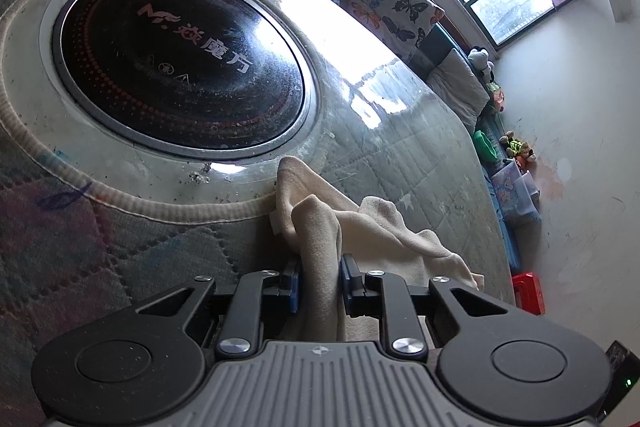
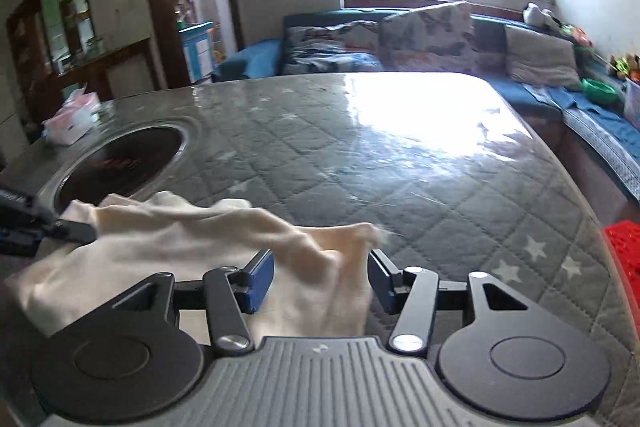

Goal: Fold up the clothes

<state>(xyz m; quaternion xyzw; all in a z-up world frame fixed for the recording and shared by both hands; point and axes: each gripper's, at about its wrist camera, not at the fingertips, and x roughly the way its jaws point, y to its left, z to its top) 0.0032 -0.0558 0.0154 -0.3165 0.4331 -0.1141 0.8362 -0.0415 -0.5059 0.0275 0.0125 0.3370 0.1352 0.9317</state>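
One cream garment (image 1: 360,227), lying rumpled on quilted table (image 2: 360,167) beside inset black cooktop (image 1: 180,67). Left tool (image 1: 320,287): clamped on a fold. Right tool (image 2: 322,279): jaws apart, cloth loose between.

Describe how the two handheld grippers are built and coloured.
The left gripper and the right gripper look alike: black link arms with silver pivot screws, two round black discs, a ribbed grey housing between them, and blue pads on the fingers. No cables or sleeves show.
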